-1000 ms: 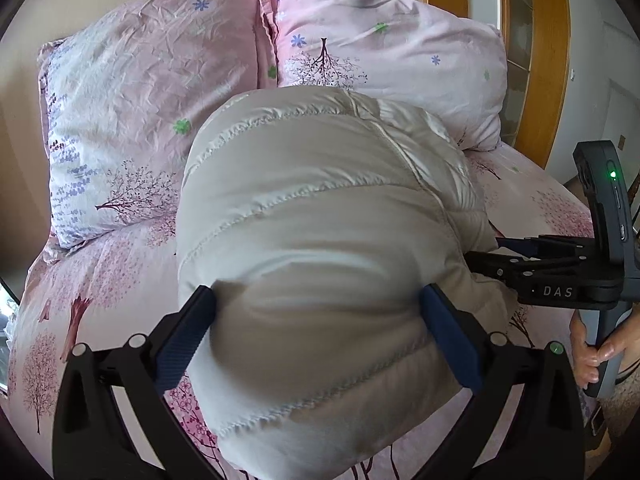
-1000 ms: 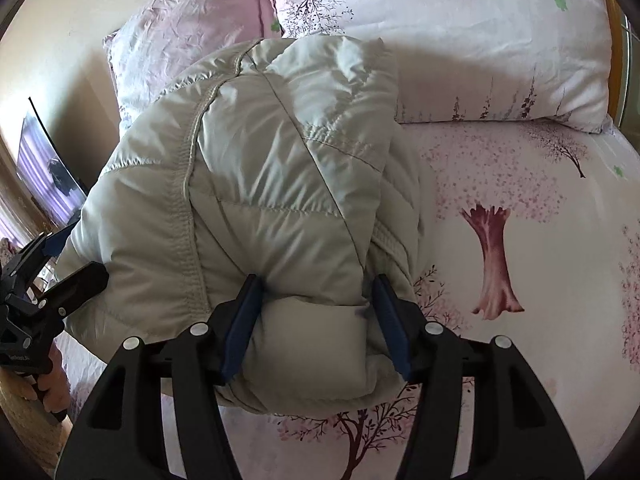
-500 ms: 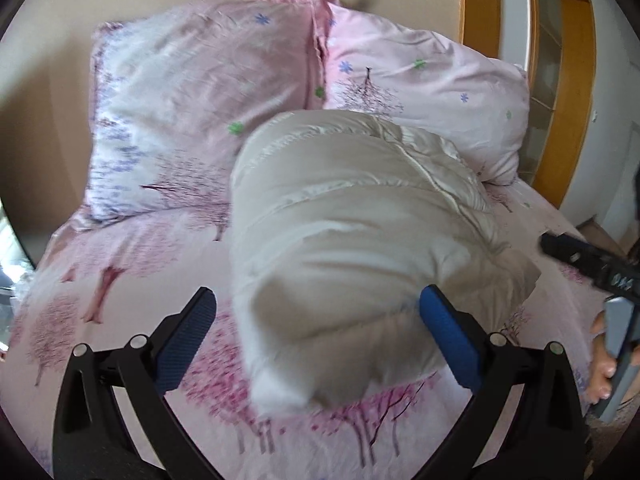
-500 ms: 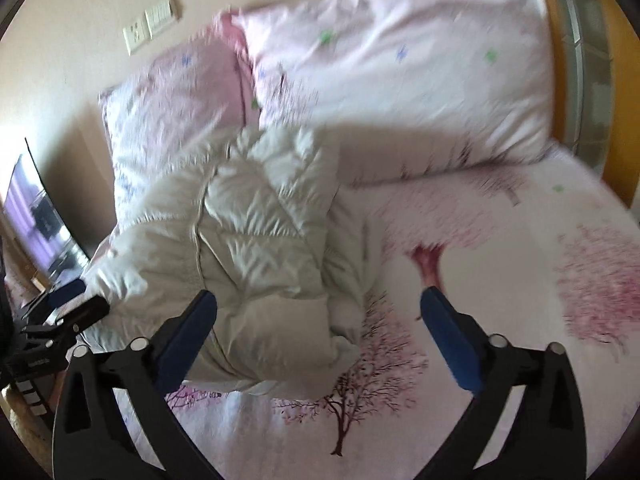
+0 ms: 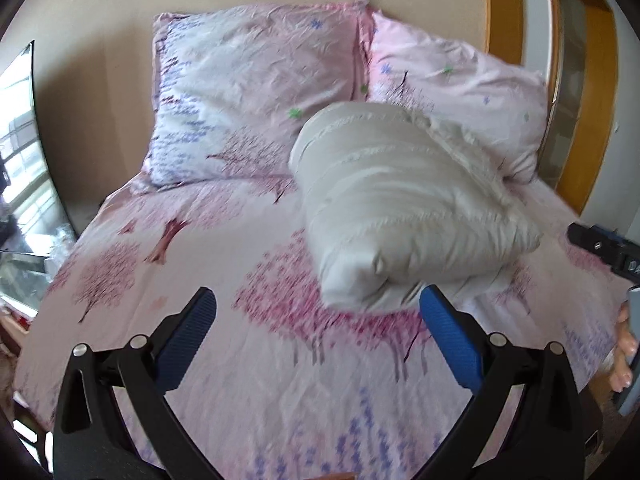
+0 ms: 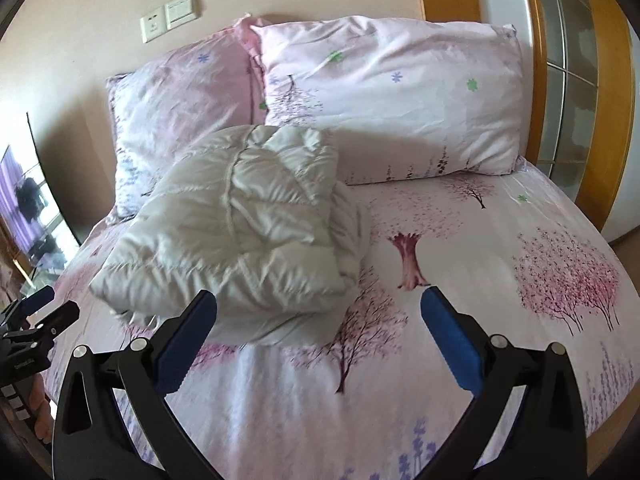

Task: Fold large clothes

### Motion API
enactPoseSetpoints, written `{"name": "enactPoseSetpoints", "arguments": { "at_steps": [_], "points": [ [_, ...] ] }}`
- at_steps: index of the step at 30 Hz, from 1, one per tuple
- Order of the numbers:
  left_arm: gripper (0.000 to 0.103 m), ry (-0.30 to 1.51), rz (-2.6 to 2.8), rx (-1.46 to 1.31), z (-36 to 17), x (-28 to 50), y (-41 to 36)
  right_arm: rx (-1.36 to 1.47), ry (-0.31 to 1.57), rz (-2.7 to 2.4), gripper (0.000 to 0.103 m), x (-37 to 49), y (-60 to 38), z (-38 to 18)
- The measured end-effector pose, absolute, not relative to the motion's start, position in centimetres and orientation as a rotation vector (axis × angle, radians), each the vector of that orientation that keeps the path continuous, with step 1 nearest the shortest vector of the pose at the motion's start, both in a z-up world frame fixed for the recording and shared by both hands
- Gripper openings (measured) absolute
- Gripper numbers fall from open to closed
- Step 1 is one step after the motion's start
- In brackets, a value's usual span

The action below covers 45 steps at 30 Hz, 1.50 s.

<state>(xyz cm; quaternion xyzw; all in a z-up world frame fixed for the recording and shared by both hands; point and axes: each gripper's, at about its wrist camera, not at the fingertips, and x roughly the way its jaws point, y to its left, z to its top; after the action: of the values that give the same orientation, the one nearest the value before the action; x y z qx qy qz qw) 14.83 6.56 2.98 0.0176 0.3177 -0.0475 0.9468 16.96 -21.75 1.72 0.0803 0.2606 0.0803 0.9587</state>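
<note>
1. Since a second ago: both grippers have let go of the cream quilted puffer jacket (image 5: 404,208) and backed off from it toward the foot edge of the bed. Then, the blue pads were pressed into the bundle; now they frame bare sheet.
2. Left gripper (image 5: 318,336): jaws spread wide, nothing between them. The near end of the bundle lies just beyond its right pad.
3. Right gripper (image 6: 318,336): jaws likewise spread wide, empty. The jacket's near corner sits just past its left pad; contact cannot be told.
4. Jacket position: folded into a thick, puffy packet lying on the pink tree-print bedsheet (image 6: 500,248), toward the head of the bed, its far end up against the two pink floral pillows (image 6: 384,92).
5. Step in hand, as judged: release and withdrawal after the last fold; the task looks near done.
6. Packet is loose and springy; top layer stands lifted at the near corner. Down fill is likely to push the folds open.
7. Next move calls for either leaving it, or pressing flat on top to settle the layers, without dragging the sheet.
</note>
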Motion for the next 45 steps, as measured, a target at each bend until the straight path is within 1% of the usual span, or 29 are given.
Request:
{"name": "enactPoseSetpoints", "arguments": {
  "at_steps": [5,17,26,36,45],
  "points": [
    [0.101,0.705,-0.094,0.038,2.2,14.1,6.8,0.124,0.543,0.176,0.102,15.3,-20.3,1.2],
    [0.101,0.803,-0.076,0.064,0.5,13.8,6.4,0.056,0.712,0.204,0.102,14.6,-17.5,-1.6],
    [0.101,0.856,-0.059,0.095,-0.6,14.1,6.1,0.027,0.783,0.177,0.102,14.4,-17.1,-2.8],
    [0.101,0.943,-0.069,0.106,-1.7,14.7,6.0,-0.004,0.847,0.152,0.102,15.0,-16.9,-3.7],
    [0.101,0.973,-0.07,0.103,-2.1,15.2,6.1,-0.01,0.859,0.136,0.102,15.1,-16.9,-4.0]
  ]
}}
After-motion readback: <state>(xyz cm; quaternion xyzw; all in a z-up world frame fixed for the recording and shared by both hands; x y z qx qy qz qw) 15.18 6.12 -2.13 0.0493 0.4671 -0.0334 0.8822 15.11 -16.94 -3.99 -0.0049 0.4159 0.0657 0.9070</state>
